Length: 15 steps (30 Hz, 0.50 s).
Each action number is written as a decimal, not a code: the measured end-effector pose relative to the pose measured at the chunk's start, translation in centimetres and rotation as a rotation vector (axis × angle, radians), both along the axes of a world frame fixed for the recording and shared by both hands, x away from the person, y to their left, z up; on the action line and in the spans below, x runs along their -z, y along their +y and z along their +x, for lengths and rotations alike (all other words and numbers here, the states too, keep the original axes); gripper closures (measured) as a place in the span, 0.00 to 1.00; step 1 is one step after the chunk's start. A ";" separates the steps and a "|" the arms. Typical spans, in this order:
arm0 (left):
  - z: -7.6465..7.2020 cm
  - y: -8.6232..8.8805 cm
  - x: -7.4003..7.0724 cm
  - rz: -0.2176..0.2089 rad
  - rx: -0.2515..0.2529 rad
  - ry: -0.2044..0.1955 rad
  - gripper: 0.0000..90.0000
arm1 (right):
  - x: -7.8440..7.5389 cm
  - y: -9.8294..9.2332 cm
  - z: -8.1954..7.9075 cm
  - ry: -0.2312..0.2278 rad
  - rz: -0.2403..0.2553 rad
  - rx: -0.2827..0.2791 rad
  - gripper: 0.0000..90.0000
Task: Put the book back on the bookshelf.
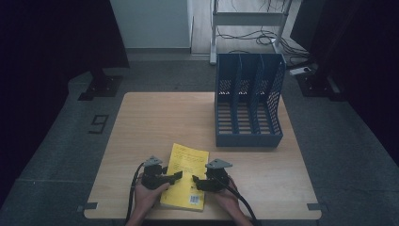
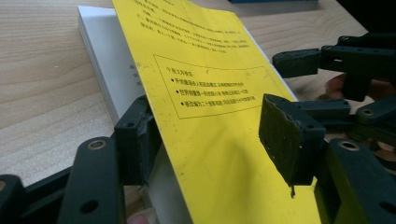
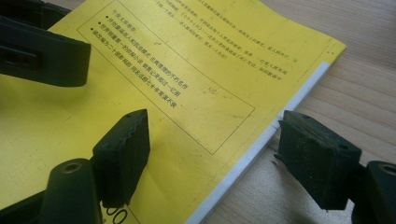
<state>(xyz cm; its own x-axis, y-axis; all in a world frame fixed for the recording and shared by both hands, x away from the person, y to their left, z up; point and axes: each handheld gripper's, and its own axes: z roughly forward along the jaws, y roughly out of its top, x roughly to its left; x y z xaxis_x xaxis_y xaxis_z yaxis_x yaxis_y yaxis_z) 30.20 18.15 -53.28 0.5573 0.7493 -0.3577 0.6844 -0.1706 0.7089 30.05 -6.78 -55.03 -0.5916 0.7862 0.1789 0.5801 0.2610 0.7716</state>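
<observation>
Tongs flank a yellow book on the desk: left tongs and right tongs gape, gripping nothing; rack awaits.

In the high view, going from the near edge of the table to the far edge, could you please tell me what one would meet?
The person's two hands with the left gripper and right gripper, the yellow book, bare table, then the blue file rack.
</observation>
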 end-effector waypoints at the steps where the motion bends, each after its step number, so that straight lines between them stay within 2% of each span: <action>1: 0.1 0.0 0.1 -0.001 -0.002 -0.002 0.43 | 0.0 0.0 0.0 0.000 0.000 0.000 0.27; 7: 0.9 0.0 0.3 -0.009 -0.025 -0.010 0.43 | 0.0 0.0 0.0 -0.001 0.000 -0.001 0.27; 15: 2.1 -0.5 0.2 -0.030 -0.020 0.012 0.47 | 0.1 0.0 0.0 -0.005 0.004 -0.002 0.27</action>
